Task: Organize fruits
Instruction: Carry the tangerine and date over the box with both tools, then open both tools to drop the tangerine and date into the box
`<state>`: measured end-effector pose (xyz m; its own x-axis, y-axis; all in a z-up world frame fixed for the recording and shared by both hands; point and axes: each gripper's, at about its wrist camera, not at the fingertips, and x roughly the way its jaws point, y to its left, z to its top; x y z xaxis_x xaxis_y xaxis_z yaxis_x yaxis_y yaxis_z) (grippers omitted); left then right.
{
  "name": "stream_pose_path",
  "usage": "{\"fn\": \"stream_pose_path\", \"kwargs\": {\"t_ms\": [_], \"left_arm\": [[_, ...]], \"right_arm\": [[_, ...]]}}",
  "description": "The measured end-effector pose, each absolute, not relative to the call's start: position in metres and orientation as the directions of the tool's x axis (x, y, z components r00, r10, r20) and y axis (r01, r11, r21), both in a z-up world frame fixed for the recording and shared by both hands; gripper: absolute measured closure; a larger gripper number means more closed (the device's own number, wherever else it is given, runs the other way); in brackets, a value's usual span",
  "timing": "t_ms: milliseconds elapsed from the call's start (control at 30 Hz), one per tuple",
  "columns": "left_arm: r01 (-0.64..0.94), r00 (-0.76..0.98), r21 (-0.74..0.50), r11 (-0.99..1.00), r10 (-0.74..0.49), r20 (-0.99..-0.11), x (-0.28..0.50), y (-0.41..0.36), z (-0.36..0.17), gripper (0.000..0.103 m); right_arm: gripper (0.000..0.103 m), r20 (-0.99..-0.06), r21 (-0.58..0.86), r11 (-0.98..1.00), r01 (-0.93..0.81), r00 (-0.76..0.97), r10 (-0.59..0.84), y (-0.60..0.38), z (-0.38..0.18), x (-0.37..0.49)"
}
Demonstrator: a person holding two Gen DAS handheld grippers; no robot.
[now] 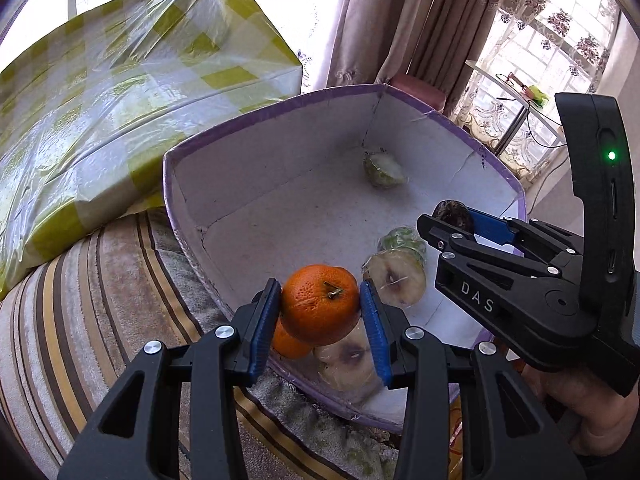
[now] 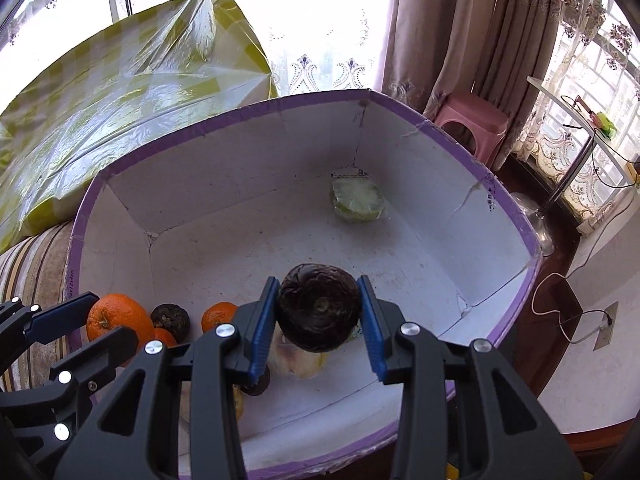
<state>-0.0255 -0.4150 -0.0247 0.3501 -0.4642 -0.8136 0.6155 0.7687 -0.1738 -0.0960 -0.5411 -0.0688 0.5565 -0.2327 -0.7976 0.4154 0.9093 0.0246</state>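
Striped cushion [image 1: 100, 300] under box [image 1: 280, 208], bag [image 1: 120, 100]

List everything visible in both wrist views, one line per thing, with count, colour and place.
box: one, white inside with purple rim, on the striped surface.
orange: one, orange, gripped over the box's near edge.
dark round fruit: one, dark brown, gripped over the box.
other oranges: at least two, orange, near-left corner of the box.
small dark fruit: one, brown, beside those oranges.
wrapped cut fruit: one, pale green, far corner; several more pale ones under the grippers.
checked package: one, yellow-green and white, behind the box.
stool: one, pink, by the curtains.
left gripper: black, blue pads, shut on the orange.
right gripper: black, blue pads, shut on the dark fruit.
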Motion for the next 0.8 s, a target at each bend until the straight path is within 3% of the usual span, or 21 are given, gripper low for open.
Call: {"fn": "stream_pose_path", "kwargs": {"t_ms": [233, 300, 367, 467, 700, 800], "left_arm": [[0.607, 0.335, -0.206, 0.767, -0.483, -0.809, -0.022, -0.414, -0.025, 0.06], [0.609, 0.331, -0.216, 0.763, -0.492, -0.805, -0.023, -0.413, -0.025, 0.055], [0.615, 0.33, -0.218, 0.758, -0.498, -0.802, -0.024, -0.414, -0.024, 0.051], [0.615, 0.351, -0.212, 0.759, -0.505, -0.789, -0.028, -0.413, -0.02, 0.036], [0.605, 0.407, -0.172, 0.777, -0.488, -0.772, -0.034, -0.411, -0.011, 0.017], [0.605, 0.403, -0.169, 0.778, -0.482, -0.778, -0.034, -0.411, -0.012, 0.016]], "right_arm": [[0.059, -0.794, 0.013, 0.899, 0.437, 0.551, -0.256, -0.543, -0.066, -0.098], [0.051, -0.79, 0.006, 0.897, 0.442, 0.552, -0.267, -0.543, -0.064, -0.099], [0.05, -0.788, 0.005, 0.896, 0.444, 0.554, -0.27, -0.542, -0.062, -0.1], [0.037, -0.782, -0.009, 0.891, 0.455, 0.552, -0.29, -0.543, -0.06, -0.102], [0.033, -0.776, -0.015, 0.883, 0.469, 0.551, -0.306, -0.545, -0.058, -0.106], [0.033, -0.776, -0.015, 0.882, 0.47, 0.551, -0.307, -0.545, -0.058, -0.106]]}}
